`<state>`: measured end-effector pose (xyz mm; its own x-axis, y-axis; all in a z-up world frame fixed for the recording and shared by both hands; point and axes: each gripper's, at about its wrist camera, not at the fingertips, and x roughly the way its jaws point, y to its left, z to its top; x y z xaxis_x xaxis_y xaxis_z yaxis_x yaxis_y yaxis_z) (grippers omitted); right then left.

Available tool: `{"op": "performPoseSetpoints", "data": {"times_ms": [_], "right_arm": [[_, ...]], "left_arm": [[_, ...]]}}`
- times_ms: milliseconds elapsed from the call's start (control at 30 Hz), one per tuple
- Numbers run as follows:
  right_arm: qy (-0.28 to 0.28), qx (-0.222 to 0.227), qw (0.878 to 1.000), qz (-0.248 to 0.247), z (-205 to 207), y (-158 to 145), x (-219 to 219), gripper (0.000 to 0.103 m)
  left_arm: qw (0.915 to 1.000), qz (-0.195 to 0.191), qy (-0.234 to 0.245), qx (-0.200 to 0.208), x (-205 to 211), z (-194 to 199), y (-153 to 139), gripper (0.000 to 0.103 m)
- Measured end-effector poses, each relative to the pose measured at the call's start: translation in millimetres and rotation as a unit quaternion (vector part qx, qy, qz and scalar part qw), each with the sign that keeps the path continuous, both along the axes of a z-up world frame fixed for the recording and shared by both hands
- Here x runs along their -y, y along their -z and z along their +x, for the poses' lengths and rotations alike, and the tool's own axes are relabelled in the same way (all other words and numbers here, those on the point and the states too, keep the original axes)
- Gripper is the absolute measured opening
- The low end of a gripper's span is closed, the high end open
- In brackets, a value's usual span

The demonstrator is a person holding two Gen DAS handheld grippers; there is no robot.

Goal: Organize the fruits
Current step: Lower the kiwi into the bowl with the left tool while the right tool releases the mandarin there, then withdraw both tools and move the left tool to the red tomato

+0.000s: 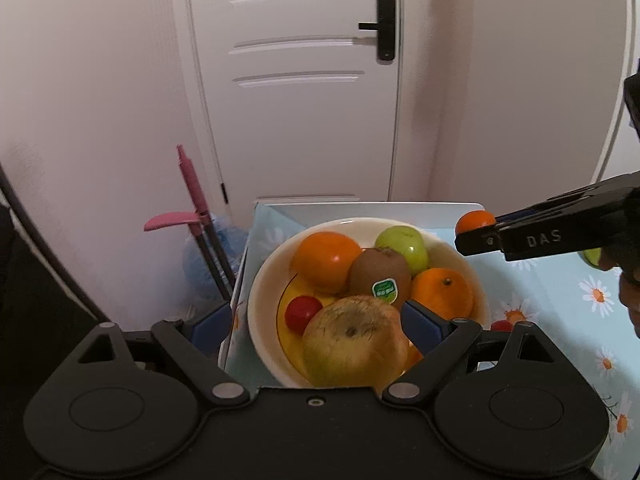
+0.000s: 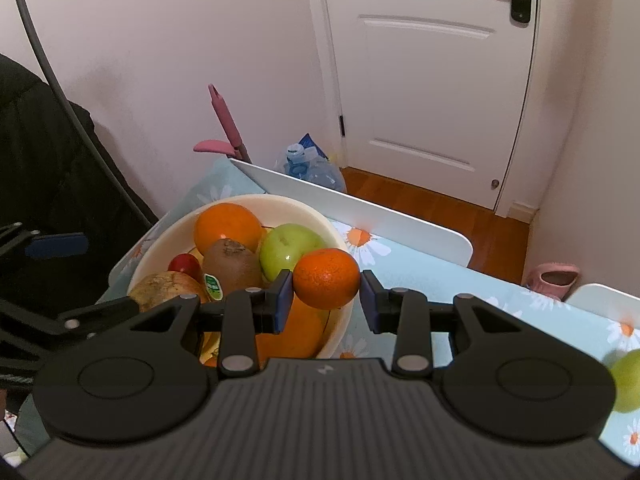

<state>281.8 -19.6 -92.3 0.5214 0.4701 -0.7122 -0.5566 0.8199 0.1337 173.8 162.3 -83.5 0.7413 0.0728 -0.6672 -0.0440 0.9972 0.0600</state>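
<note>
A cream bowl (image 1: pixel 264 280) (image 2: pixel 160 240) on the daisy tablecloth holds oranges (image 1: pixel 326 260), a kiwi (image 1: pixel 380 274), a green apple (image 1: pixel 404 246), a small red fruit (image 1: pixel 302 312) and a brownish pear (image 1: pixel 352 350). My left gripper (image 1: pixel 320 320) is open over the bowl, its pads either side of the pear, not gripping it. My right gripper (image 2: pixel 326 298) is shut on a small orange (image 2: pixel 326 278) (image 1: pixel 476 220), held above the bowl's right rim. The right gripper's side shows in the left wrist view (image 1: pixel 480 240).
A green apple (image 2: pixel 628 380) lies on the tablecloth at the right. A white board (image 2: pixel 360 208) stands along the table's far edge. Behind it are a pink-handled broom (image 1: pixel 192 188), a blue water jug (image 2: pixel 308 164) and a white door (image 1: pixel 300 80).
</note>
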Motion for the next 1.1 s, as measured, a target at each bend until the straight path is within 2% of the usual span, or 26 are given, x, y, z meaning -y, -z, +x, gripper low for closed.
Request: {"op": "performPoseSetpoints", "data": {"times_ms": [167,233,267,333,400,767,1100], "right_arm": [[-0.006,-0.005,1.000,-0.002,7.5,8.1,-2.8,0.051],[-0.003,-0.003,1.000,0.001,8.3,9.4,-2.5,0.056],[-0.006,-0.003,1.000,0.007,8.2,9.1,-2.1,0.061],[-0.002,0.007,1.000,0.013,4.9,6.7,-1.1,0.088],[0.006,0.018,1.000,0.014,1.0,3.2,-0.2,0.099],[0.059,0.024,0.998,0.009,-38.4,-22.8,21.9,0.099],[0.153,0.033,0.987,0.023,-81.2,-45.6,62.5,0.099]], "left_arm": [[0.9999,-0.005,-0.013,-0.003,0.2,-5.0,2.5,0.094],[0.9999,-0.006,-0.014,-0.004,0.7,-6.8,3.5,0.094],[0.9999,-0.006,-0.014,-0.005,1.1,-7.5,4.1,0.094],[0.9999,-0.005,-0.014,-0.007,2.0,-8.3,5.5,0.094],[0.9999,-0.006,-0.013,-0.009,2.8,-9.5,5.7,0.094],[0.9998,-0.010,0.018,-0.005,6.5,-20.3,-3.7,0.094],[0.9970,-0.011,0.076,-0.012,25.7,-24.3,-17.0,0.094]]}}
